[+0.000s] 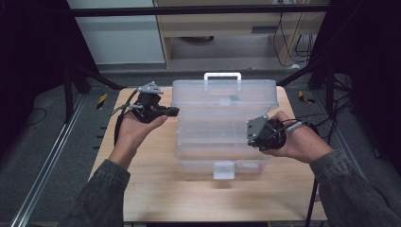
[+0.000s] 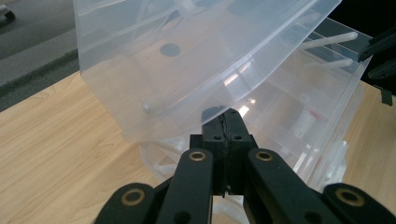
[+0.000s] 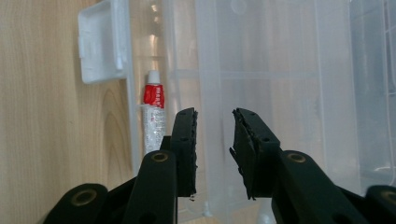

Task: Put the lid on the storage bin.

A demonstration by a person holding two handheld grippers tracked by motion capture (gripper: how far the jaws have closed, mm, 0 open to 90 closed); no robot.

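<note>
From the high view, you've got a clear plastic storage box (image 1: 222,127) sitting mid-table (image 1: 156,194), lid (image 1: 224,92) swung up toward the far side with its white handle (image 1: 222,75) on top and the white latch (image 1: 223,169) facing you. Your left gripper (image 1: 165,111) is at the box's left edge, near where the lid meets the body, and your right gripper (image 1: 253,132) is on the right side, over the open tray area.

In the left gripper view, the left gripper's (image 2: 227,122) jaws are pressed tight together, nothing showing between them. The tips sit right at the lower edge of the raised lid (image 2: 187,60), so it looks more like you're propping or nudging it than pinching it. Can't tell for sure whether they actually touch.

In the right gripper view, the right gripper (image 3: 215,140) stands partly open with an empty gap, pointed down into the box's compartments (image 3: 280,84). A small red-and-white tube (image 3: 153,116) lies in the narrow front compartment just beside the left jaw, close to the latch (image 3: 100,42).

Progress-wise, I'd say the lid is basically up, so the opening part is done. What's left seems to be whatever you're doing inside, maybe grabbing that tube, which isn't gripped yet.
</note>
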